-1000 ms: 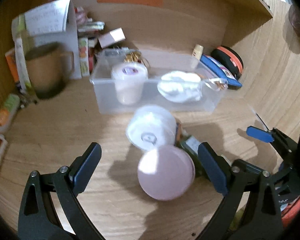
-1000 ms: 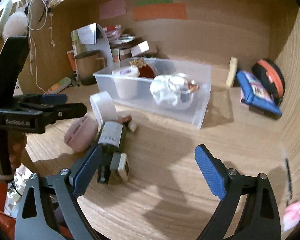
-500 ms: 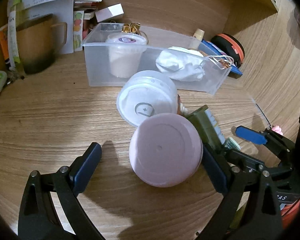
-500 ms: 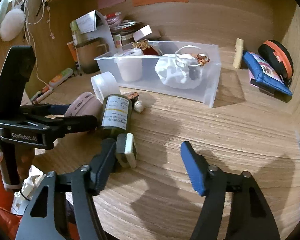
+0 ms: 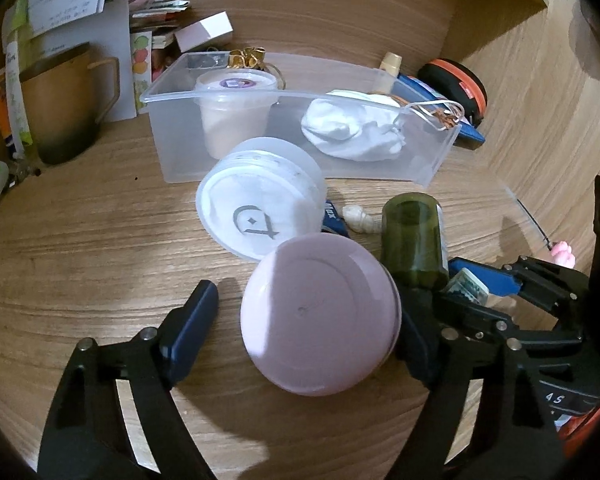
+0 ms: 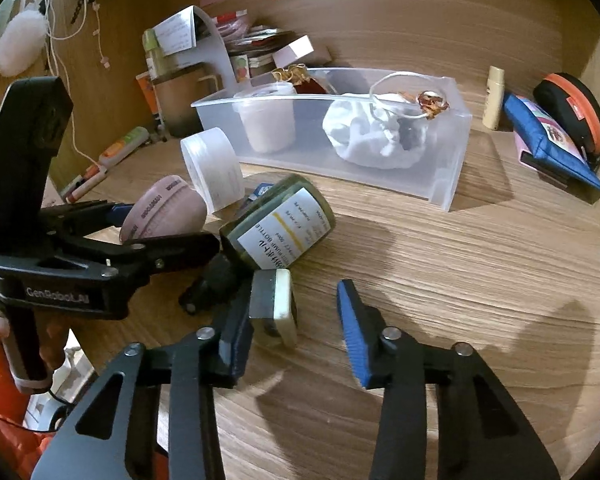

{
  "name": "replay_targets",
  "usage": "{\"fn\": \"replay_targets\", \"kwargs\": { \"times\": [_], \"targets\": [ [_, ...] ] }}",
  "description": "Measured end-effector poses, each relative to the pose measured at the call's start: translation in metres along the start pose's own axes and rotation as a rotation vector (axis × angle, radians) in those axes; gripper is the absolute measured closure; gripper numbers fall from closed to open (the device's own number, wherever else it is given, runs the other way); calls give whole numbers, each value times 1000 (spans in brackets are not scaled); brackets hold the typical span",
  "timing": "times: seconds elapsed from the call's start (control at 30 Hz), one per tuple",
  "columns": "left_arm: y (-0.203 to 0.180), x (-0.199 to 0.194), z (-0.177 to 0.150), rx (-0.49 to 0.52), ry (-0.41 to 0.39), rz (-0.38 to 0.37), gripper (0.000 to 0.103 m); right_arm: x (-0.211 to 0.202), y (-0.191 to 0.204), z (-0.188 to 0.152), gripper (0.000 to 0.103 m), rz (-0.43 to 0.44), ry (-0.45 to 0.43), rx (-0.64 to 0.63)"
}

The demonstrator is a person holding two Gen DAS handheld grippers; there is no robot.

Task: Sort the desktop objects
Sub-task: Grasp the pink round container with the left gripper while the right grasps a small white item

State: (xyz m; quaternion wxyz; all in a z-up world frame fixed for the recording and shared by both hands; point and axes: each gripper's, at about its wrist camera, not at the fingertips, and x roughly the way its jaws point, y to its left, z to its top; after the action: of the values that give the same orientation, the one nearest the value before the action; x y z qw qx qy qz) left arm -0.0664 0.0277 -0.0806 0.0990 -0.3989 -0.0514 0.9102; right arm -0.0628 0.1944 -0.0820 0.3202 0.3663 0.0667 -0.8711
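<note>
A pink round jar (image 5: 320, 320) lies on its side on the wooden desk, between the fingers of my open left gripper (image 5: 304, 320); the right finger touches it, the left stands apart. It also shows in the right wrist view (image 6: 164, 212). Behind it lies a frosted white jar (image 5: 260, 208). A dark green pump bottle (image 6: 280, 228) lies on its side, seen too in the left wrist view (image 5: 414, 240). My right gripper (image 6: 296, 320) is open around a small grey-and-cream block (image 6: 274, 304) by the bottle's pump.
A clear plastic bin (image 6: 448, 168) holds a white tub (image 6: 266, 120) and a crumpled white cloth (image 6: 372, 136). A brown mug (image 5: 60, 116), papers and boxes crowd the back left. A blue pouch (image 6: 552, 148) and an orange-black case (image 6: 572, 112) lie at right.
My left gripper has moved forward around the pink jar. My right gripper has moved left and forward to the small block and narrowed.
</note>
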Motion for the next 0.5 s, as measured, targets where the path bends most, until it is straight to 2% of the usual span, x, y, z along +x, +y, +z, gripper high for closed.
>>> {"fn": "replay_targets", "kwargs": {
  "times": [0.1, 0.17, 0.23, 0.5],
  "targets": [
    [0, 0, -2, 8, -16, 4, 24, -1, -4, 2, 73, 37, 8, 30],
    [1, 0, -2, 4, -21, -1, 31, -2, -5, 2, 83, 47, 7, 36],
    [3, -1, -2, -4, -21, -14, 38, -3, -5, 1, 88, 53, 3, 39],
    [6, -5, -4, -40, -36, -3, 38, -10, -8, 1, 88, 57, -24, 53]
  ]
}}
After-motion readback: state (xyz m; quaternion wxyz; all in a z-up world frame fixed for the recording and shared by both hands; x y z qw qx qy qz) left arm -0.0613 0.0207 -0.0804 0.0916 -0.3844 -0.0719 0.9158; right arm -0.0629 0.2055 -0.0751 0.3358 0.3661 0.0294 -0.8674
